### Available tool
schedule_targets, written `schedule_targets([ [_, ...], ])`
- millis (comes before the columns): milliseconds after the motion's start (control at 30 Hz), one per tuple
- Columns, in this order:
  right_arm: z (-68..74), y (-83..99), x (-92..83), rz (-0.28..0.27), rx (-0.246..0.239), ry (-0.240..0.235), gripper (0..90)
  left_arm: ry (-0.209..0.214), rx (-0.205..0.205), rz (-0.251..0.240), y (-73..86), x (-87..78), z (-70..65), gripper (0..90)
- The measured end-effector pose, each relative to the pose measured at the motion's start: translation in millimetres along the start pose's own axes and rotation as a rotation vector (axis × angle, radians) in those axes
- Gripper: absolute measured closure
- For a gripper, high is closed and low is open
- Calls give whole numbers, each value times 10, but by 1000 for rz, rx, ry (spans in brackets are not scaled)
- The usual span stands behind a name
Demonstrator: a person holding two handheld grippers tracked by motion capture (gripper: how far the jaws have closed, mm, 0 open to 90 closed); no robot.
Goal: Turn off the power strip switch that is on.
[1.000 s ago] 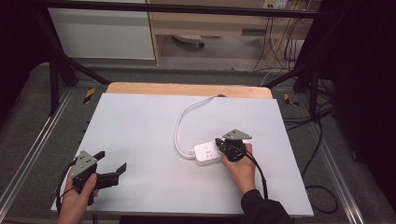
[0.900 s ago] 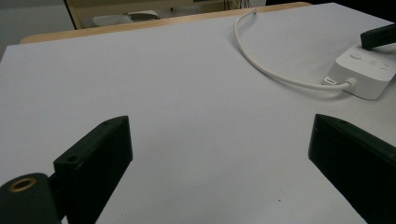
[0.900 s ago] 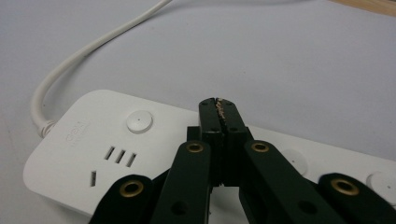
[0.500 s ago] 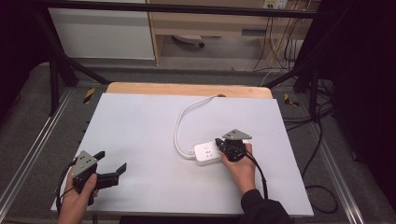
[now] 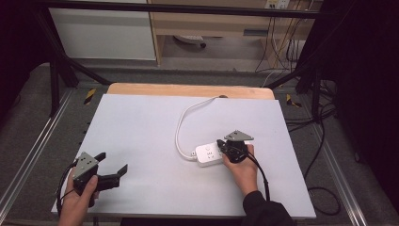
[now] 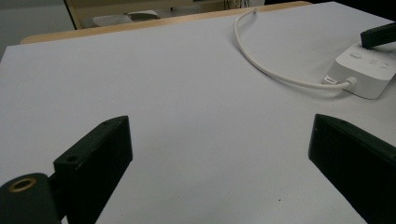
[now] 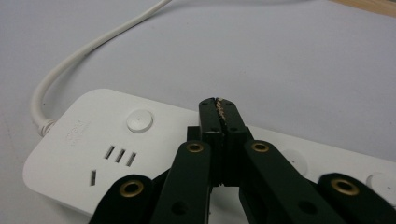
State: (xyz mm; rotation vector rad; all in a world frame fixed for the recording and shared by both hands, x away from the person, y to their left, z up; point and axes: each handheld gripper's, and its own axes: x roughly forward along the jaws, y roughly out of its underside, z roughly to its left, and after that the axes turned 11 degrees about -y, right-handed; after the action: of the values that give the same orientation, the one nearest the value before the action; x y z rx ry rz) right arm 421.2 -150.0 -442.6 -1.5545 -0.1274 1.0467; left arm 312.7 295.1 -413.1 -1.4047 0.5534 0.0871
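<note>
White plastic, the power strip (image 5: pixel 210 153) lies flat on the grey table (image 5: pixel 141 132), a little right of its middle and toward the near edge. Its cord (image 5: pixel 184 123) loops off the left end and runs away to the table's far side. The right tongs (image 5: pixel 231 149) sit directly over the strip's right part; in the right gripper view their jaws are pressed together, tips just above the strip's top face (image 7: pixel 140 140), beside the round button (image 7: pixel 139 121) and with nothing seen between them. The left tongs (image 5: pixel 113 167) are well apart from the strip, near the table's front left corner, jaws spread wide over bare surface and pointing toward it.
</note>
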Motion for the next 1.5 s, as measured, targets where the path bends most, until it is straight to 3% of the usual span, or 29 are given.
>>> schedule_targets([
  [1067, 22, -26, 11, 22, -7, 14, 900, 1, 2, 0, -1, 1, -5, 62],
  [1200, 32, -24, 27, 20, 0, -8, 900, -1, 1, -1, -2, -2, 1, 62],
  [1233, 46, -26, 31, 23, -10, 2, 900, 0, -2, 0, -1, -1, 0, 62],
  [1333, 138, -50, 65, 63, -118, 76, 900, -1, 1, -1, -1, -4, 0, 62],
  [1367, 160, -59, 74, 73, -130, 93, 900, -1, 1, -1, -1, -6, -1, 62],
  [1500, 104, -48, 55, 52, -79, 57, 900, 1, -1, 2, 1, 0, 4, 62],
])
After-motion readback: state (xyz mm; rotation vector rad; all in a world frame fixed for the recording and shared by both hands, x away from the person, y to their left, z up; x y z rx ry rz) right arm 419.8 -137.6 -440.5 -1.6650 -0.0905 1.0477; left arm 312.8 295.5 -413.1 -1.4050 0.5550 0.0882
